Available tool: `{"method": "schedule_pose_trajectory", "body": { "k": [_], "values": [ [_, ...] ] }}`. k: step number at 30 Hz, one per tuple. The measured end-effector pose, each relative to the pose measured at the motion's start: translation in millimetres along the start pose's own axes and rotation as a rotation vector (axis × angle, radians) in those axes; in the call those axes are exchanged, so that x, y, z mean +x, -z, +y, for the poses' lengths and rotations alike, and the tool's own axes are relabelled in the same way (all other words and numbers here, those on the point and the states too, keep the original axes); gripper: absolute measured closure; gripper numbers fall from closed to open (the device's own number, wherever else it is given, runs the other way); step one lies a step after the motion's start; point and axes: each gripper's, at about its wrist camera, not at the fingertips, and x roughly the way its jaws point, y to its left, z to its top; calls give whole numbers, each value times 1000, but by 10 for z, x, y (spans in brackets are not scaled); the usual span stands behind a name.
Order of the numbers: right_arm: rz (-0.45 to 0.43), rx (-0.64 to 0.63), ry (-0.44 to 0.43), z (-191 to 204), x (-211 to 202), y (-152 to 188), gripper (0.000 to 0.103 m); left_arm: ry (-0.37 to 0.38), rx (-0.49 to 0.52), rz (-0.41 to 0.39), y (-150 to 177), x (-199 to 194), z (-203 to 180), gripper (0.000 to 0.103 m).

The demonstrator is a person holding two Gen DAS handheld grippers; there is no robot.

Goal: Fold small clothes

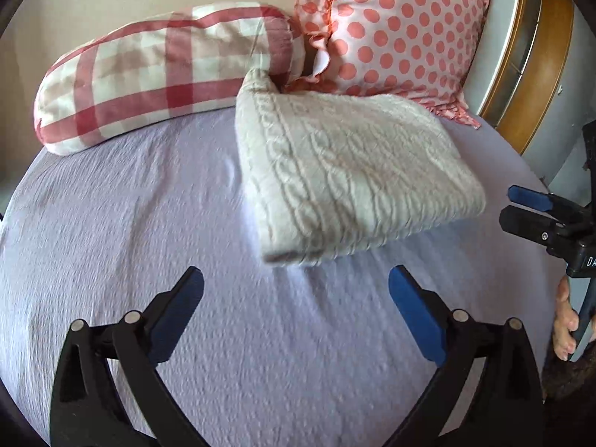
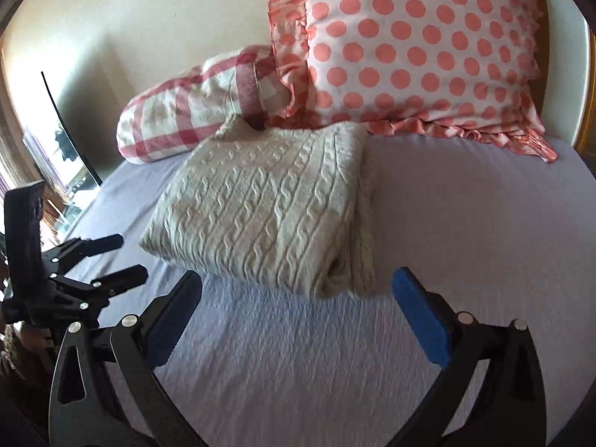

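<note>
A cream cable-knit sweater [image 1: 346, 171] lies folded into a thick rectangle on the lavender bed sheet [image 1: 149, 223]; its far corner touches the pillows. It also shows in the right wrist view [image 2: 268, 208]. My left gripper [image 1: 296, 290] is open and empty, hovering just short of the sweater's near edge. My right gripper [image 2: 298, 294] is open and empty, its fingers to either side of the sweater's near corner. The right gripper shows at the right edge of the left wrist view [image 1: 521, 205]. The left gripper shows at the left edge of the right wrist view [image 2: 111, 257].
A red-and-white checked bolster pillow [image 1: 160, 74] and a pink polka-dot ruffled pillow [image 1: 391, 26] lean on the wall behind the sweater. A wooden and white headboard [image 1: 521, 56] runs along the right. A window [image 2: 56, 156] is at the left. The sheet [image 2: 465, 205] spreads to the right.
</note>
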Motion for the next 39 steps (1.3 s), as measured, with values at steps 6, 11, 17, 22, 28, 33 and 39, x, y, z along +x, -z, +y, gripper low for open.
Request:
{"method": "schedule_pose_trajectory", "body": {
  "k": [6, 11, 17, 22, 28, 33, 39],
  "values": [
    [86, 43, 19, 32, 230, 224, 1, -35, -10, 65, 120, 156, 36, 3],
    [105, 10, 82, 100, 295, 270, 1, -66, 10, 73, 132, 153, 1, 2],
    [130, -58, 164, 217, 358, 299, 1, -89, 32, 87, 109, 191, -41, 2],
    [130, -57, 161, 203, 352, 301, 1, -90, 32, 88, 107, 195, -48, 2],
    [130, -57, 161, 208, 353, 302, 1, -90, 31, 88, 108, 194, -52, 2],
    [130, -56, 161, 211, 355, 301, 1, -90, 31, 87, 109, 194, -52, 2],
    [130, -56, 162, 210, 353, 302, 1, -90, 30, 87, 110, 194, -53, 2]
  ]
}}
